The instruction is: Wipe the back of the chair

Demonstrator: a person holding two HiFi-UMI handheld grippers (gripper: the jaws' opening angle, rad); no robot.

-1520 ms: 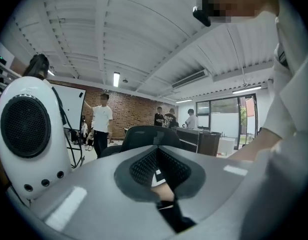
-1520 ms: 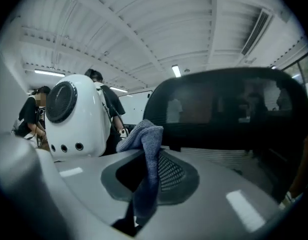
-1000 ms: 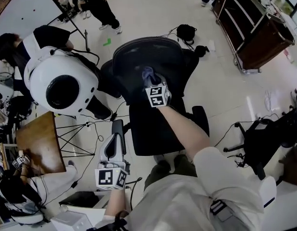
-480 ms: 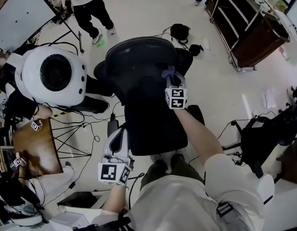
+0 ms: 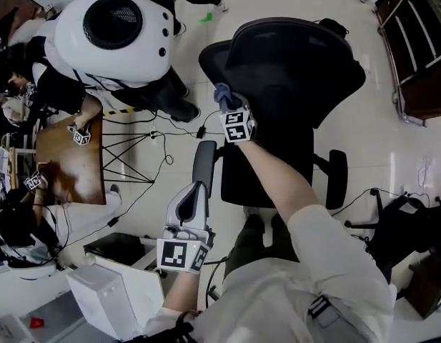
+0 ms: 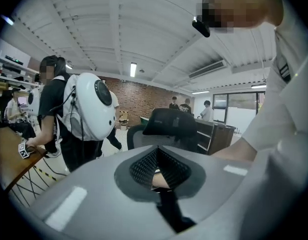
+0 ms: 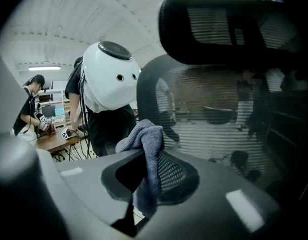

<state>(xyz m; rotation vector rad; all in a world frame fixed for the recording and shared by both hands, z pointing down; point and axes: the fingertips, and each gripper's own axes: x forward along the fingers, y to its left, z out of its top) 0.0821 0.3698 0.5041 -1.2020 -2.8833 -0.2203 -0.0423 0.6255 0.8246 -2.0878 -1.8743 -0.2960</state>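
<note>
Right gripper (image 5: 229,108) has swung from the right half of the chair back (image 5: 291,56) over to its left edge

Its jaws pinch a blue-grey cloth (image 7: 144,139) at the chair's left rim, so I judge one sideways pass is ending and more are needed. The left gripper (image 6: 157,159), jaws pressed together on nothing, hangs low beside the chair's left armrest (image 5: 204,164). A person with a white domed pack (image 5: 120,31) stands just left of the chair, close to the stroke's end. Cables (image 5: 152,131) lie on the floor left of the chair, and a dark cart (image 5: 427,84) stands well to its right
</note>
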